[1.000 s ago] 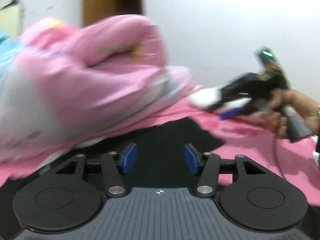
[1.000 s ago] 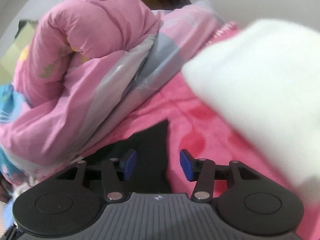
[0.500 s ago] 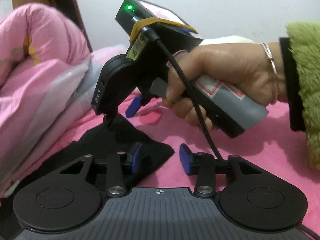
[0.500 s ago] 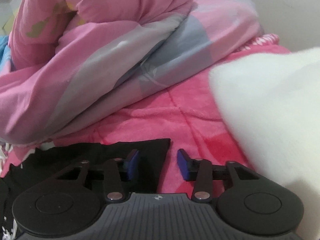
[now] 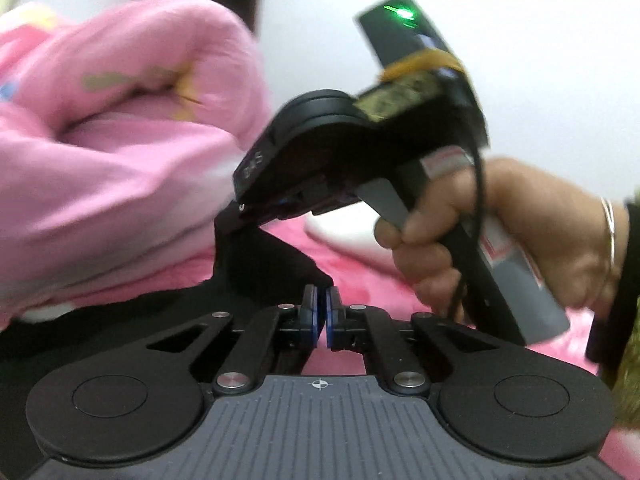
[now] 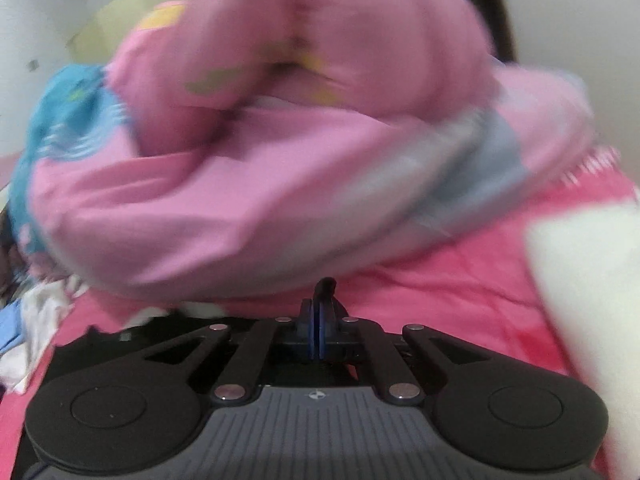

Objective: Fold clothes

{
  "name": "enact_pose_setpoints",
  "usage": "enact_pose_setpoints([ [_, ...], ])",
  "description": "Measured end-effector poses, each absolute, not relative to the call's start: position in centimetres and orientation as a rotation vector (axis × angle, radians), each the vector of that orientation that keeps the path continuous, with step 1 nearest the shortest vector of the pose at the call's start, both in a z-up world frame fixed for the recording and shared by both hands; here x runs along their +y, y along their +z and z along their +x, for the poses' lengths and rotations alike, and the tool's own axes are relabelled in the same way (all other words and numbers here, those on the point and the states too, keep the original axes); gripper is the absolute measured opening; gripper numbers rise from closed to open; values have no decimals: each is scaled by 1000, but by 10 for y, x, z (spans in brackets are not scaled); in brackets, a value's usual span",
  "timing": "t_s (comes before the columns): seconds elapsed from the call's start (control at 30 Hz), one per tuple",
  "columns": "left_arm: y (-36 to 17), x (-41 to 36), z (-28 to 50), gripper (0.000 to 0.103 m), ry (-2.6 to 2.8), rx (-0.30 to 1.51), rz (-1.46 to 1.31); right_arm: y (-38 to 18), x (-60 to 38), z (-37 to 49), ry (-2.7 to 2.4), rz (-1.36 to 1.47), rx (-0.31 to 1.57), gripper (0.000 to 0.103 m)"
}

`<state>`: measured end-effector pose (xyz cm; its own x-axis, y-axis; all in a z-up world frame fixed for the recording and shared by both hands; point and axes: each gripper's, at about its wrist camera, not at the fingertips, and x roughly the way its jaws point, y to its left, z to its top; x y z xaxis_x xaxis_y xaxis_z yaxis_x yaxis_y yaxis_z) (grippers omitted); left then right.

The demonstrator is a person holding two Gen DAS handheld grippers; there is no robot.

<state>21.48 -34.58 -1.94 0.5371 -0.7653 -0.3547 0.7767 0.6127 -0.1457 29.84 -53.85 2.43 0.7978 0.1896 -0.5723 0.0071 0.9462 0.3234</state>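
Observation:
A black garment lies on the pink bed sheet. One corner of it is pulled up into a peak. My left gripper is shut at the garment's right edge, its blue pads nearly touching. My right gripper, held by a hand, pinches the raised corner just above and left of it. In the right wrist view my right gripper is shut, with a tuft of black garment sticking out past its tips. More of that cloth spreads to the lower left.
A bulky pink quilt with grey patches is heaped close behind the garment. A white pillow-like mass sits at the right. Blue fabric and white cloth lie at the left. A white wall stands behind.
Both grippers were open half a second ago and have closed on the black garment. The right gripper has lifted its corner into a peak. Both views are blurred with motion.

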Motion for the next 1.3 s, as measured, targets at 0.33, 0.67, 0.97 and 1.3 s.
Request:
enact_pose_setpoints([
  [0.33,-24,-197,212,13,-714,695,-305,42,-373,324,401,200,735,35],
  [0.67,-20,-84,232,24,-585,739,-471,89,-494,191,381,784,542,40],
  [0.97,-31,-113,282,27,-555,797,-366,65,-469,131,356,624,644,39],
  [1.3,-62,-178,347,27,-519,783,-156,-15,-327,187,363,-321,629,33],
])
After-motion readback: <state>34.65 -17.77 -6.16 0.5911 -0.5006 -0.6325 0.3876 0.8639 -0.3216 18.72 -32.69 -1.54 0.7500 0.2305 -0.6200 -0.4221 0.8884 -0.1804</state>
